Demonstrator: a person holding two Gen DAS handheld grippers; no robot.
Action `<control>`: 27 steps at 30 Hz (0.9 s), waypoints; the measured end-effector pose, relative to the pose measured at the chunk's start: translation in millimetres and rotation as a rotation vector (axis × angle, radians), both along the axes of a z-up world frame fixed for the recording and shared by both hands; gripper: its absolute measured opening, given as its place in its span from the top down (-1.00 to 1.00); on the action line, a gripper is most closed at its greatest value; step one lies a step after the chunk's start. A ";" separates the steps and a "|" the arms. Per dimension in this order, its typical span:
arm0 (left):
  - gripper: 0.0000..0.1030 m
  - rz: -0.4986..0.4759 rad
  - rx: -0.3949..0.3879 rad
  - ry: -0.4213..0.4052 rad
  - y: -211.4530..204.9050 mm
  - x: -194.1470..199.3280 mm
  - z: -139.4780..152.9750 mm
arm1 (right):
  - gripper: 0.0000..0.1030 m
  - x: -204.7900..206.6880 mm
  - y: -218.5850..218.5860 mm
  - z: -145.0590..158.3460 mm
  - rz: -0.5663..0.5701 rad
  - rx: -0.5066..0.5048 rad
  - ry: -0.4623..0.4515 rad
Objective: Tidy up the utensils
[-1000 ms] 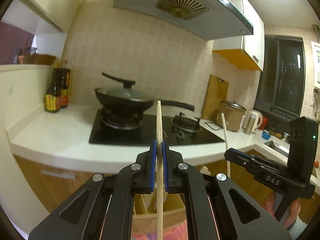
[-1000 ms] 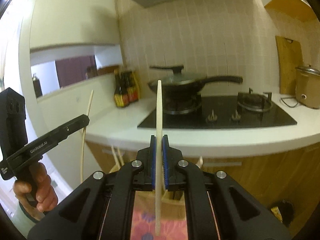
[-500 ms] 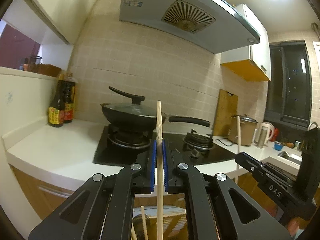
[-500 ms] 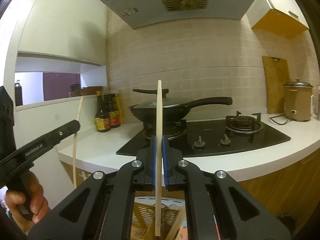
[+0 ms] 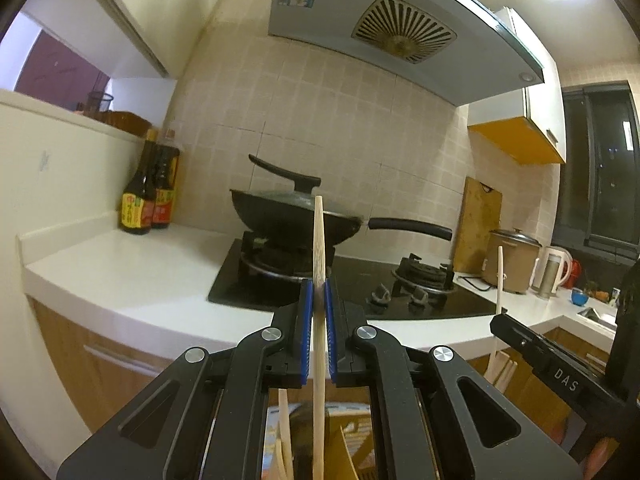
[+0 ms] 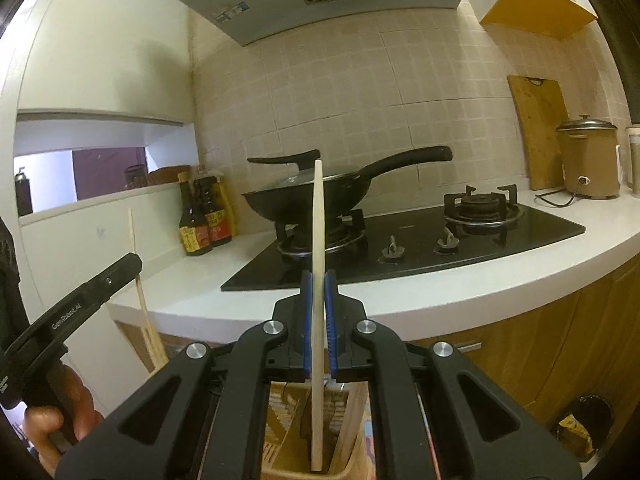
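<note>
The left gripper (image 5: 316, 312) has its blue-padded fingers (image 5: 305, 320) pinching a light wooden chopstick (image 5: 319, 240), which stands upright. The right gripper (image 6: 316, 308) pinches in the same way a pale wooden chopstick (image 6: 318, 216), also upright; its lower end hangs just above a wooden utensil holder (image 6: 280, 432) with more chopsticks inside. Both grippers are in front of the white countertop (image 5: 132, 280), before its front edge. On the countertop sits a black gas hob (image 6: 420, 248) with a black lidded wok (image 6: 308, 196); two dark sauce bottles (image 5: 148, 192) stand at the back left corner.
</note>
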State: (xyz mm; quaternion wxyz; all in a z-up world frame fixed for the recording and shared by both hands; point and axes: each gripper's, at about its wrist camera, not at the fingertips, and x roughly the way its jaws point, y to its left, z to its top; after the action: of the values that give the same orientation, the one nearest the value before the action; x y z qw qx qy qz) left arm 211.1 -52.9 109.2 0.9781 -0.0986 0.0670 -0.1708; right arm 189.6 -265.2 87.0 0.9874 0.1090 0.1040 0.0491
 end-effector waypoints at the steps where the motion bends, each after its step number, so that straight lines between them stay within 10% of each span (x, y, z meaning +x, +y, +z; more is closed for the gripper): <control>1: 0.84 -0.016 -0.012 0.015 3.3 -1.7 -2.3 | 0.90 -2.8 -0.1 -0.6 0.004 0.000 0.005; 6: 0.39 -0.029 -0.049 0.047 19.8 -18.9 -9.8 | 0.04 -28.5 -2.0 -2.7 -0.007 -0.001 0.005; 14: -0.59 -0.069 -0.019 0.046 30.5 -73.2 -10.5 | -0.27 -85.3 -3.8 -6.0 0.002 -0.010 0.026; 27: -0.84 0.148 0.166 0.068 17.0 -175.5 -73.8 | -0.48 -163.0 22.2 -62.5 -0.031 -0.101 0.117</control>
State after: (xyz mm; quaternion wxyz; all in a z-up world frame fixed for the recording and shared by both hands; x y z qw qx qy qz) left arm 35.7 -35.9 35.4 0.9900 -0.0275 0.1064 -0.0885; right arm 26.7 -243.0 24.5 0.9845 0.0634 0.1623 0.0218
